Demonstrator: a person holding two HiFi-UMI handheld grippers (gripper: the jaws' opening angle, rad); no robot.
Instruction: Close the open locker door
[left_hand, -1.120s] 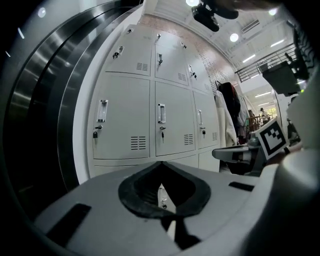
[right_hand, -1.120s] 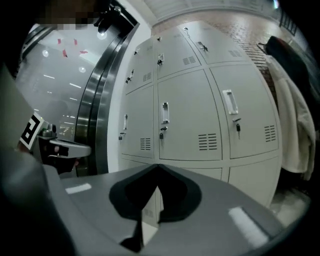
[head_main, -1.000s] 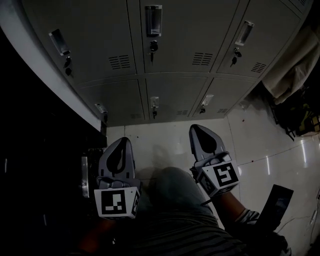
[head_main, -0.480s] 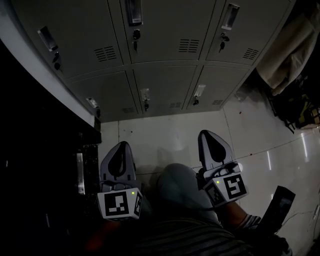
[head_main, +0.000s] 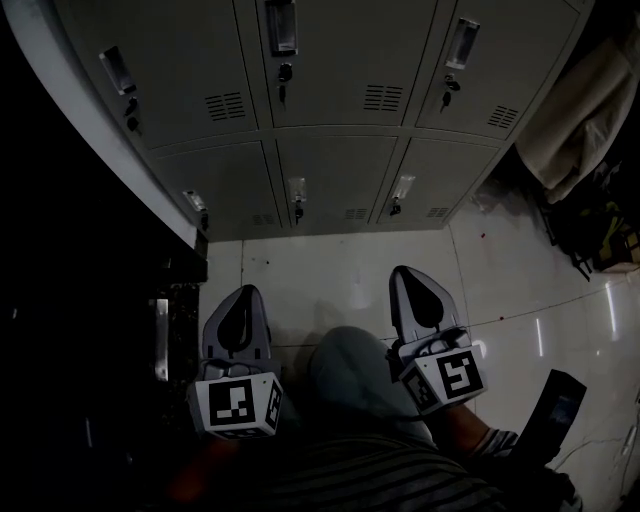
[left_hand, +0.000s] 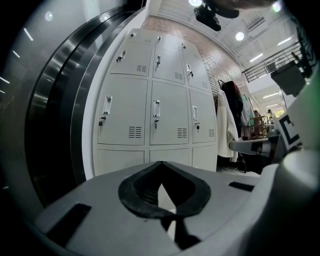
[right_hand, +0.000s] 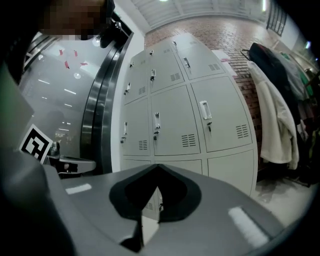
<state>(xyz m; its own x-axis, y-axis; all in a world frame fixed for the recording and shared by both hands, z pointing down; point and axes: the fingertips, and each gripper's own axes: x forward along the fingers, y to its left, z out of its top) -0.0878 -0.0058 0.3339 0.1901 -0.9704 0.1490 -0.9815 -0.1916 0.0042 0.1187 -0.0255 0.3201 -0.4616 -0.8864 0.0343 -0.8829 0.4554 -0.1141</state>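
Holding left tool (head_main: 244, 294) and right tool (head_main: 403, 276) closed and empty, level, facing locker bank (head_main: 330, 100) straight ahead, well apart; seeing no open door.

Matt grey painted-metal lockers (head_main: 340, 90) stand on glossy pale floor tiles (head_main: 330, 270).

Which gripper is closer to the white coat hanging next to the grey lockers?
Right. The right gripper is on the same side as the white hanging coat, which is ahead of it and off to its right. The left gripper is farther away, across the person's knee.
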